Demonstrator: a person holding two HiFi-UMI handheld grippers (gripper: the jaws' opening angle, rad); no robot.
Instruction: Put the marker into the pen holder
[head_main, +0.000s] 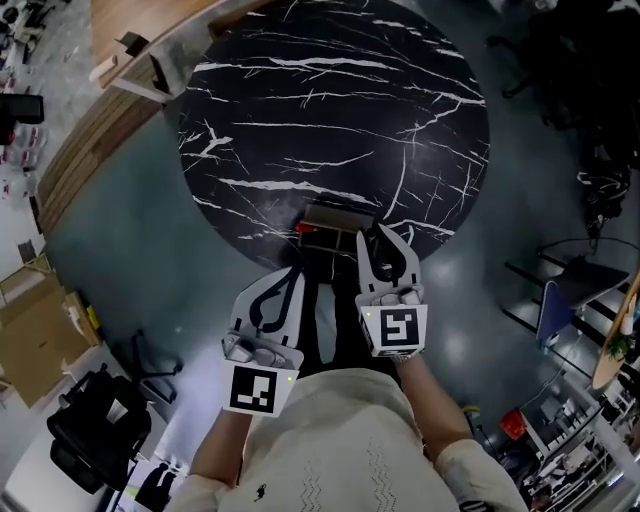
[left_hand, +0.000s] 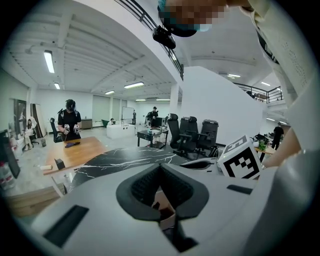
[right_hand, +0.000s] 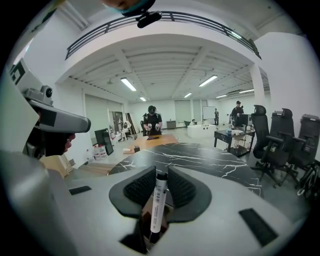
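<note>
Pinching a marker (right_hand: 157, 205) in the right gripper (right_hand: 160, 176), upright between the ribbed pads (right_hand: 139, 187). Showing a white barrel with a barcode strip and a dark cap on top, poking just above the pads. Holding the left gripper (left_hand: 160, 169) closed on nothing, tips meeting, just beside the right one and a little nearer the body. Hovering both at the near edge of a round table (head_main: 330, 110), black with white veins. Resting at that edge, just ahead of the left gripper and beside the right: a brown holder (head_main: 335, 218), with something red (head_main: 305, 228) at its left end, too small to tell. Spreading around: grey floor (head_main: 130, 230), office chairs (right_hand: 272, 140), a wooden desk (right_hand: 152, 140) with a person (right_hand: 152, 120) in dark clothes standing behind it, strip lights (right_hand: 128, 83) glowing on a white ceiling.
</note>
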